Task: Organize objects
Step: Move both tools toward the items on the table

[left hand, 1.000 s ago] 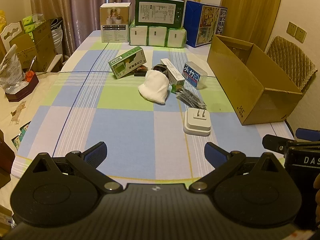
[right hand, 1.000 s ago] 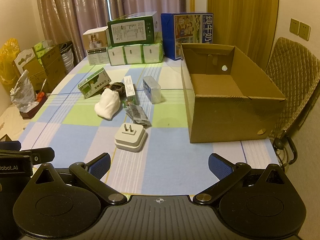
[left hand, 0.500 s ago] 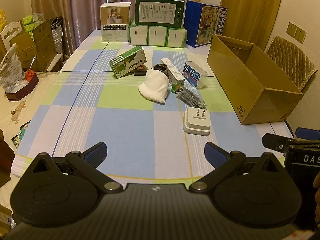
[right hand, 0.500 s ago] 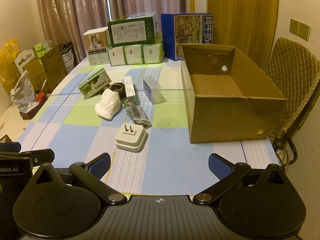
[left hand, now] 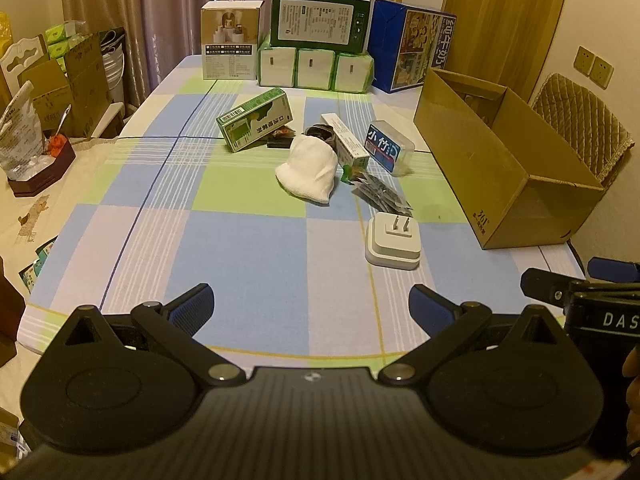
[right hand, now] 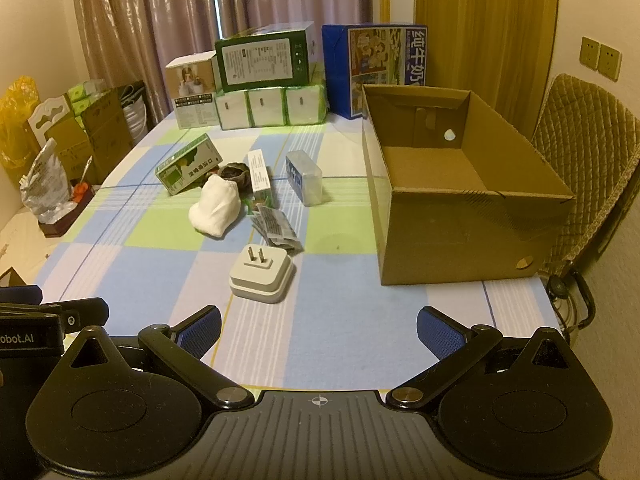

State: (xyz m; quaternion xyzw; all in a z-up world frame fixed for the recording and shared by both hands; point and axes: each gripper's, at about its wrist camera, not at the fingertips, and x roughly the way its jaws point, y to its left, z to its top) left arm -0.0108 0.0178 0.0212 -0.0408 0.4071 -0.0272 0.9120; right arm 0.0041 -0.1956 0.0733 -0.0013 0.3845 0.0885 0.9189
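Note:
A white plug adapter [left hand: 393,241] [right hand: 261,273] lies prongs-up nearest the table's front edge. Behind it sit dark sachets [left hand: 381,193] [right hand: 276,227], a white cloth bundle [left hand: 310,169] [right hand: 216,207], a green box [left hand: 255,119] [right hand: 188,165], a long white box [left hand: 345,140] [right hand: 258,172] and a clear case with blue print [left hand: 388,147] [right hand: 304,177]. An open cardboard box [left hand: 502,169] [right hand: 460,224] stands at the right, nothing visible inside it. My left gripper [left hand: 310,310] and right gripper [right hand: 319,330] hang open over the front edge, nothing between their fingers.
Stacked cartons and tissue packs [left hand: 316,64] [right hand: 272,108] line the table's far end. A quilted chair [right hand: 588,168] stands right of the cardboard box. Boxes and bags [left hand: 48,92] crowd the floor on the left. Checked cloth [left hand: 240,248] covers the table.

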